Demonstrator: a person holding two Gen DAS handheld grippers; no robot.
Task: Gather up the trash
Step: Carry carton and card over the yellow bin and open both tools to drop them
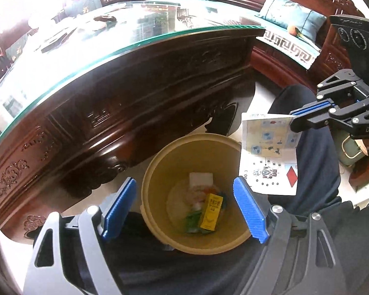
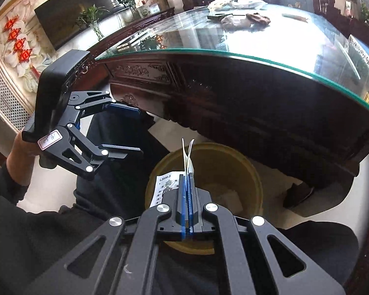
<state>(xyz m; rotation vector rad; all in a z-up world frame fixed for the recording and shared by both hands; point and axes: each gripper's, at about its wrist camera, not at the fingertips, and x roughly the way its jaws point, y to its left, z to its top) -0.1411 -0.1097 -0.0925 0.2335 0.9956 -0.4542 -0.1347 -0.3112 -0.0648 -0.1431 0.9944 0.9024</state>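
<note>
A tan trash bin (image 1: 155, 172) stands on the floor beside the wooden table. It holds a yellow carton (image 1: 211, 211), a white box and green scraps. My left gripper (image 1: 184, 209) is open and empty above the bin's near rim; it also shows in the right wrist view (image 2: 132, 129). My right gripper (image 2: 187, 179) is shut on a folded printed paper sheet (image 1: 268, 152), holding it above the bin's right rim (image 2: 255, 179). The sheet's edge (image 2: 187, 154) sticks up past the closed pads.
A dark carved wooden table with a glass top (image 1: 135, 34) stands just behind the bin. Small items lie on its far side (image 2: 243, 19). A cushioned wooden bench (image 1: 290, 39) is at the right. The person's dark-trousered legs (image 1: 315, 152) flank the bin.
</note>
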